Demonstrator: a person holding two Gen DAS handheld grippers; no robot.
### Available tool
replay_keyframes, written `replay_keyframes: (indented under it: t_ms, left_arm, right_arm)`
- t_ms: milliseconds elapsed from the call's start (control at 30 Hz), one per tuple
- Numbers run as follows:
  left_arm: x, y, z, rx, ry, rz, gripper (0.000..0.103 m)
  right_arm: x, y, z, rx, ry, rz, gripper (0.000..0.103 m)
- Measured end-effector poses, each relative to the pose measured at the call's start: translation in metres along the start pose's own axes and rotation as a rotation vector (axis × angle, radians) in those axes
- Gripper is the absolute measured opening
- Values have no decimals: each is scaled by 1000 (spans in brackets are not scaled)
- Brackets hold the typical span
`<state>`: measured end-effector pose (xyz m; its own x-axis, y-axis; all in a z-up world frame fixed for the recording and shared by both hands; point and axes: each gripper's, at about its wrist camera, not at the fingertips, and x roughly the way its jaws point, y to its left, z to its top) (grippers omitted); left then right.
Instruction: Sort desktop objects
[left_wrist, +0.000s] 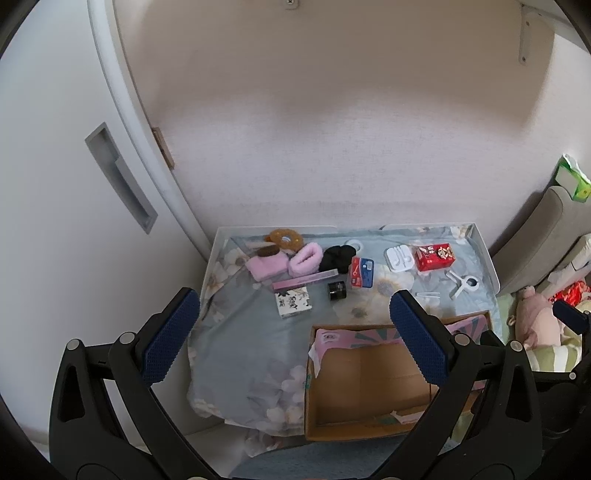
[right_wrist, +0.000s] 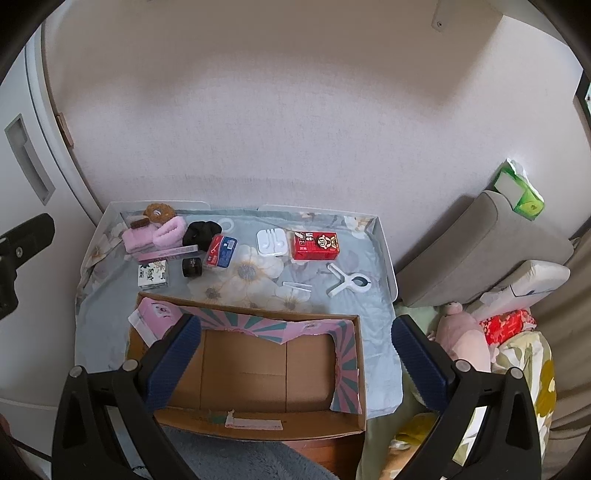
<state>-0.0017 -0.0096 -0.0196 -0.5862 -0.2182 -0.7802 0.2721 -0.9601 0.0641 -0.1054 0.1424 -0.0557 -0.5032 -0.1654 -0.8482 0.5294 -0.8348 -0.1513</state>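
Observation:
A small table covered with a floral cloth (right_wrist: 243, 273) carries scattered items: a red carton (right_wrist: 315, 240), white earphone case (right_wrist: 272, 242), white clip (right_wrist: 349, 283), red-blue card pack (right_wrist: 221, 251), black jar (right_wrist: 192, 267), patterned box (right_wrist: 153, 274), pink fluffy bands (right_wrist: 153, 232) and a black scrunchie (right_wrist: 199, 230). An empty cardboard box (right_wrist: 258, 373) sits at the table's near edge. My right gripper (right_wrist: 295, 358) hovers open above the box. My left gripper (left_wrist: 295, 332) hangs open high over the table's near left, and the same box (left_wrist: 369, 384) lies under its right finger.
A white cabinet door (left_wrist: 66, 177) stands to the left and a plain wall behind. Right of the table are grey cushions (right_wrist: 480, 251), a green tissue pack (right_wrist: 521, 192), a pink plush toy (right_wrist: 461, 332) and bedding. A grey fluffy mat (right_wrist: 240, 461) lies below the box.

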Motion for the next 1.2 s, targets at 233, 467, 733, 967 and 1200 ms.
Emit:
replay_keyframes:
  t_ms: [233, 467, 733, 967, 1200]
  left_arm:
    - [-1, -2, -2, -11, -1, 8, 102]
    - [-1, 1, -2, -25, -2, 18, 102]
    - [-2, 27, 0, -91, -27, 13, 103]
    - [22, 62, 5, -132, -28, 2, 102]
    - [73, 68, 3, -75, 47, 3, 102]
  right_arm:
    - [-2, -4, -3, 19, -9, 15, 102]
    - [4, -10, -1, 27, -9, 54, 102]
    - [-2, -30, 2, 71, -68, 116, 102]
    - [-15, -80, 11, 116, -244, 198, 103]
    - [20, -103, 25, 38, -174, 129, 103]
